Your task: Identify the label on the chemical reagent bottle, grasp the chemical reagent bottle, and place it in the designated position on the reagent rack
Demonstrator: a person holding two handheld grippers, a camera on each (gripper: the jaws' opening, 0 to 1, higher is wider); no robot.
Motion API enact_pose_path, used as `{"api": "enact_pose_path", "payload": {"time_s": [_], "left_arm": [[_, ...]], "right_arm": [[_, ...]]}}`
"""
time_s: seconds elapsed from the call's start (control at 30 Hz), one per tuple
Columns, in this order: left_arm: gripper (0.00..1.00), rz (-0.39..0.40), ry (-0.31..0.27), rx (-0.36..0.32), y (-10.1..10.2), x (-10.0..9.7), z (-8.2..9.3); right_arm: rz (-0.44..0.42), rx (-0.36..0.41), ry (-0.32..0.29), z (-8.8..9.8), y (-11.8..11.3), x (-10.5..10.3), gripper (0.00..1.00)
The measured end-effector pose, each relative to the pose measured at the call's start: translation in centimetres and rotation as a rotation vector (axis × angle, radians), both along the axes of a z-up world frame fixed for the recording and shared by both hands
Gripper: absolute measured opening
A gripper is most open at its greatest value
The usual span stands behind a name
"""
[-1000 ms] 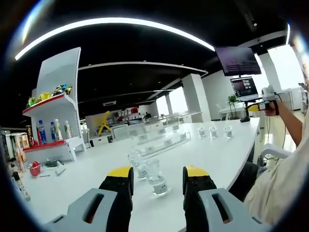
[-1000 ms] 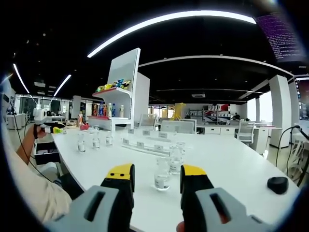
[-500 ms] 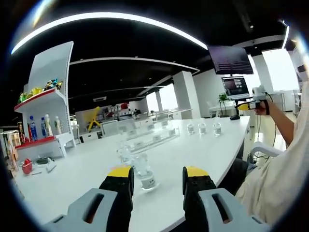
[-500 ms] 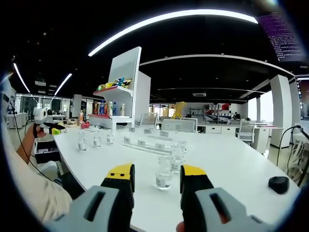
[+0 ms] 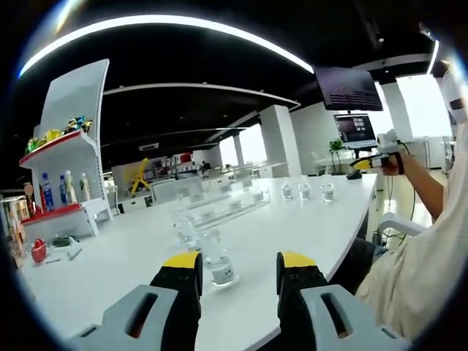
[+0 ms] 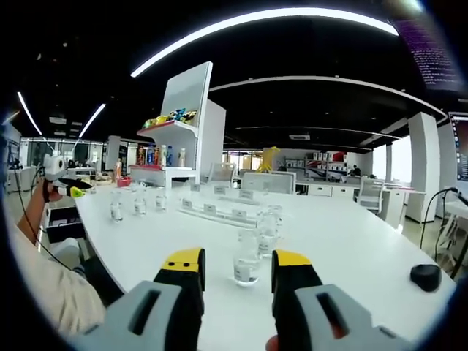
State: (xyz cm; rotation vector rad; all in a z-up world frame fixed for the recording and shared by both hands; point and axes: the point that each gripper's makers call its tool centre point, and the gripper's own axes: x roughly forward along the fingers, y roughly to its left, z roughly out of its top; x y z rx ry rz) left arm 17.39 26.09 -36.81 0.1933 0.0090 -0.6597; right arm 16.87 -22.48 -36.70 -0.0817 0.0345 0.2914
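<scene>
Two clear glass reagent bottles stand near me on the white table (image 5: 307,227), each small, squat and stoppered, with a pale label low on the body that I cannot read. In the left gripper view, the nearest bottle (image 5: 218,257) sits just beyond my left gripper (image 5: 240,267), slightly left of centre between the yellow-tipped jaws, with a second bottle (image 5: 186,230) close behind it. My left gripper stands parted and grips nothing. Farther off lies the long clear reagent rack (image 5: 230,208), and three more bottles (image 5: 305,191) line up at the far right near my right hand. In the right gripper view, my right gripper (image 6: 238,267) is likewise parted and bare, a bottle (image 6: 247,258) standing just ahead between its jaws. Whether any bottle holds liquid, I cannot tell. A white display shelf (image 6: 175,139) carries coloured drink bottles.
</scene>
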Motion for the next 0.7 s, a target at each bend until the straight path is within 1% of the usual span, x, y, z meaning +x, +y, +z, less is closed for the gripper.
{"api": "enact_pose_path", "payload": {"time_s": [0.13, 0.33, 0.4, 0.43, 0.47, 0.5, 0.57, 0.7], "left_arm": [[0.41, 0.008, 0.003, 0.006, 0.2, 0.2, -0.1], [0.41, 0.011, 0.002, 0.021, 0.3, 0.4, -0.3], [0.41, 0.011, 0.002, 0.02, 0.2, 0.4, -0.3], [0.41, 0.011, 0.002, 0.021, 0.2, 0.4, -0.3], [0.41, 0.01, 0.002, 0.023, 0.2, 0.4, -0.3], [0.41, 0.009, 0.001, 0.023, 0.2, 0.3, -0.2], [0.41, 0.007, -0.002, 0.024, 0.1, 0.2, -0.2], [0.41, 0.007, -0.008, 0.021, 0.1, 0.1, 0.0]], "right_arm": [[-0.011, 0.011, -0.005, 0.1, 0.4, 0.6, 0.35], [-0.03, 0.0, -0.016, 0.5, 0.9, 1.2, 0.34], [-0.079, -0.004, -0.029, 0.5, 0.4, 1.7, 0.34], [-0.108, 0.001, -0.022, 0.3, 0.1, 1.9, 0.34], [-0.114, -0.001, -0.022, 0.3, 0.1, 2.2, 0.34], [-0.117, 0.004, -0.028, 0.3, 0.2, 2.3, 0.34], [-0.113, 0.052, -0.042, 0.7, 0.7, 2.2, 0.35], [-0.127, 0.062, -0.052, 1.1, 0.9, 2.3, 0.36]]}}
